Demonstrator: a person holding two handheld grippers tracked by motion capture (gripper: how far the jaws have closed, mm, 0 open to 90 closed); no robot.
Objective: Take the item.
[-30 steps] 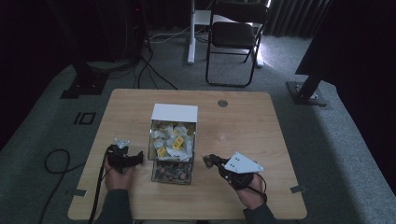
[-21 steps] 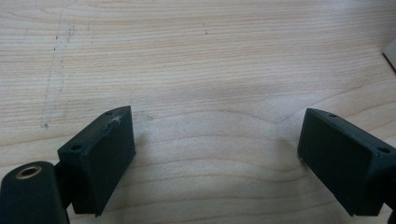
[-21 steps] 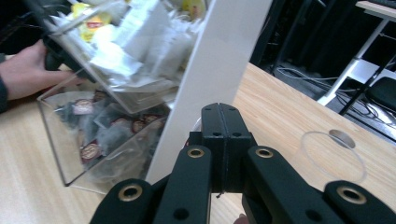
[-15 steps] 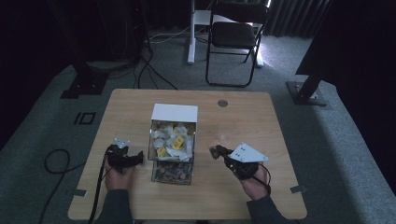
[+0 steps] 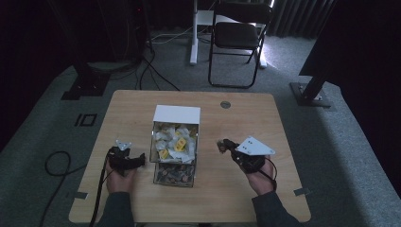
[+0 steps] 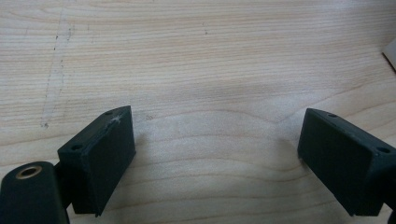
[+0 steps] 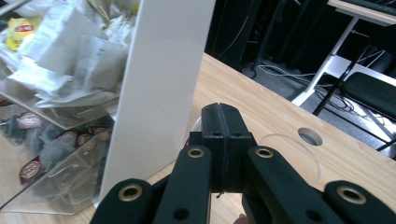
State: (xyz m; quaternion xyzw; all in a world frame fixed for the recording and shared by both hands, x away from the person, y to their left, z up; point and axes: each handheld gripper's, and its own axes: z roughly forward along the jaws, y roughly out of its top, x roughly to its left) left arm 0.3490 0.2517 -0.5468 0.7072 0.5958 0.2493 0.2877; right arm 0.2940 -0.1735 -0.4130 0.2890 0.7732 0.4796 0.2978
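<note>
A clear box (image 5: 175,156) with a white upright panel (image 5: 176,114) stands mid-table. Its upper part holds white and yellow tea bags (image 5: 176,142), its lower part dark brown packets (image 5: 174,173). My left gripper (image 5: 141,160) lies on the table just left of the box, pointing at it. In the left gripper view this gripper (image 6: 217,135) is wide open over bare wood. My right gripper (image 5: 221,144) is held right of the box, pointing left. Seen in the right gripper view, it (image 7: 223,121) is shut beside the white panel (image 7: 159,88), with nothing visible between the jaws.
The wooden table (image 5: 265,118) has a round cable hole (image 5: 225,104) at the back. A folding chair (image 5: 239,35) and a white desk leg (image 5: 193,33) stand on the carpet behind. Cables (image 5: 59,163) trail off the left edge.
My right gripper has moved away from the person, farther up the table beside the box, still shut. The left gripper has stayed put.
</note>
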